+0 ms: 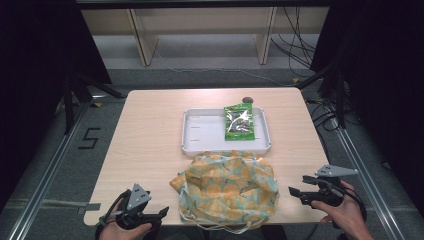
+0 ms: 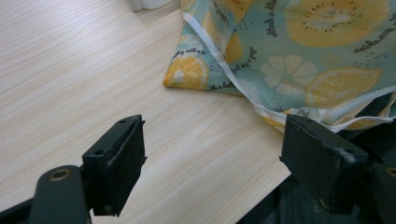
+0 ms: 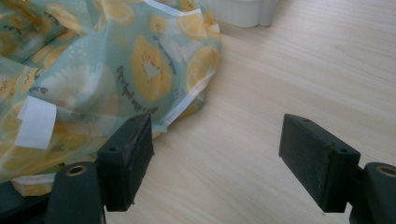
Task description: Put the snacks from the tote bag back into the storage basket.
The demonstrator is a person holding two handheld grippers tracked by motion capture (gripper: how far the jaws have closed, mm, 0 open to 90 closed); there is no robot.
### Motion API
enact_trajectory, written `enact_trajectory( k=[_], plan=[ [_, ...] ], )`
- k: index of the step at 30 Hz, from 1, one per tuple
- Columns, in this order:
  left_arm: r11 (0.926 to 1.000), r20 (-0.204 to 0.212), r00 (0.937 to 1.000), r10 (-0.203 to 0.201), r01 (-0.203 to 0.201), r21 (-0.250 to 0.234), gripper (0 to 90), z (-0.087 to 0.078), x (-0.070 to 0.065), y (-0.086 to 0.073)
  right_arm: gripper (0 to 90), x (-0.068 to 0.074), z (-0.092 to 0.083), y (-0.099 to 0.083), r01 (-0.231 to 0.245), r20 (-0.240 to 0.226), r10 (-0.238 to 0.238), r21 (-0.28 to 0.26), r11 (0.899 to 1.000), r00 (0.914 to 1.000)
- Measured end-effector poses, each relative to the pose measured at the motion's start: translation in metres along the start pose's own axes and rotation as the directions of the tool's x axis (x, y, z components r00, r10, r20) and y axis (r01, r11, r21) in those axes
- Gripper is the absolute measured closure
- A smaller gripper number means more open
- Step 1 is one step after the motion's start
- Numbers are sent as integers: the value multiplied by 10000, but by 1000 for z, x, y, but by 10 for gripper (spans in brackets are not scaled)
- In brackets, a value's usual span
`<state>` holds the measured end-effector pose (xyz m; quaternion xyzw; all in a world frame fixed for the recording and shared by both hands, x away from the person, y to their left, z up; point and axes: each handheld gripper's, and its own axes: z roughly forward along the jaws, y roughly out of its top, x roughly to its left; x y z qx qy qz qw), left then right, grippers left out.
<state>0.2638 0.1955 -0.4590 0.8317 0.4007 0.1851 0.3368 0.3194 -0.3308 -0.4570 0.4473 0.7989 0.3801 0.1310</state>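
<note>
Left gripper (image 2: 212, 163) and right gripper (image 3: 215, 161) (both agape) flank fruit-print bag (image 1: 227, 187).

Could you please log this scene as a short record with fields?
surface: wooden table
tray: white tray, far of centre
in tray: green snack packet, right side
cloth: citrus-print fabric bag, crumpled, near edge
beyond tray: small dark round object
left hand-held gripper: open, holding nothing
right hand-held gripper: open, holding nothing
</note>
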Motion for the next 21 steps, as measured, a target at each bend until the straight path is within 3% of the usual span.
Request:
enact_trajectory(
  k=[7, 9, 10, 13, 15, 16, 17, 19, 20, 21],
  plan=[
    [10000, -7, 10000, -16, 16, -14, 210, 0, 0, 0, 268, 1, 0, -6, -6, -28, 6, 115, 9999, 10000],
    [10000, -8, 10000, -9, 9, -7, 210, 0, 0, 0, 266, 2, -2, -7, -116, -40, 116, 147, 9998, 9999],
    [10000, -9, 10000, -1, 1, -7, 210, 0, 0, 0, 265, 4, -2, -9, -485, -209, 487, 112, 9988, 9986],
    [10000, -2, 10000, -12, 12, -9, 210, 0, 0, 0, 263, 0, -3, -10, -163, -3, 163, 43, 9999, 9999],
    [9999, 16, 9999, -160, 160, -15, 210, 1, -1, 0, 263, 3, -5, -11, -634, -151, 635, 37, 9980, 9979],
    [10000, -9, 10000, 14, -14, 0, 210, 0, 0, 0, 263, 0, -5, -11, -351, -40, 350, -37, 9994, 9994],
    [10000, -7, 10000, -23, 23, -6, 210, 0, 0, 0, 263, 2, -5, -11, -588, -142, 589, 115, 9982, 9982],
    [10000, -8, 10000, -7, 7, 4, 210, 0, 0, 0, 263, 3, -6, -11, -625, -127, 628, 220, 9978, 9979],
    [10000, -5, 10000, -1, 1, 9, 210, 0, 0, 0, 263, 0, -5, -11, -131, -5, 131, 35, 9999, 9999],
    [10000, -8, 10000, -12, 12, 3, 210, 0, 0, 0, 263, -1, -4, -11, -58, -35, 58, -10, 10000, 10000]
  ],
)
